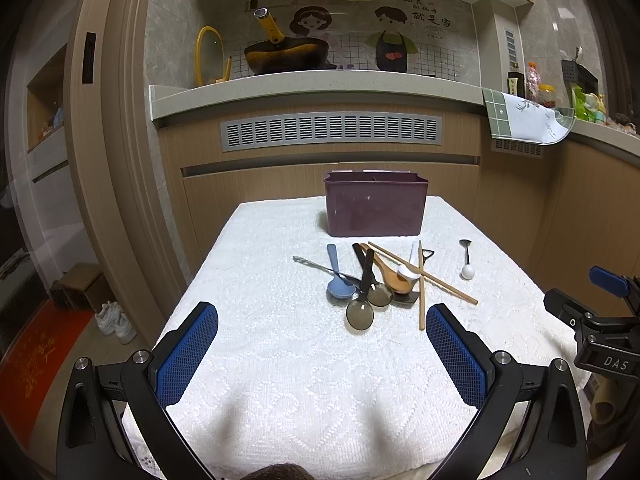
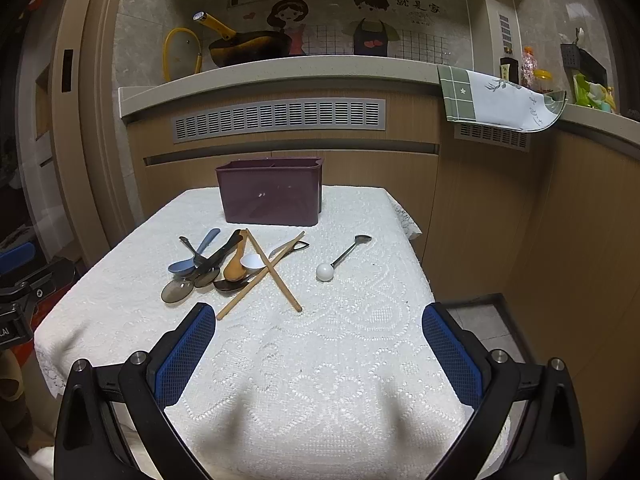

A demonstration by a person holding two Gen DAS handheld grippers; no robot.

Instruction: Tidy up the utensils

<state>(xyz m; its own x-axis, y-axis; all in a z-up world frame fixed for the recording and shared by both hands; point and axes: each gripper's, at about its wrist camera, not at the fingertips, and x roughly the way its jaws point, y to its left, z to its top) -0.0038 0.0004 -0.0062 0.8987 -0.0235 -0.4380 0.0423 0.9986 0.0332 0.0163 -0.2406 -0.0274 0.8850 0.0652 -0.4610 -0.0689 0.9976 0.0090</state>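
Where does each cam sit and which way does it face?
Left wrist: on the open left gripper, low at the table's near edge, facing the kitchen counter; right gripper at its right edge.
Right wrist: on the open right gripper, further right, same heading.
Shared: purple bin, spoon pile, chopsticks.

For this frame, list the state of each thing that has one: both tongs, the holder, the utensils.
left tongs: open, empty, above the cloth
right tongs: open, empty
purple utensil holder: upright, nothing sticking out
chopsticks: crossed, lying on the spoon pile
blue spoon: lying flat in the pile
white-ball spoon: lying alone, apart from the pile
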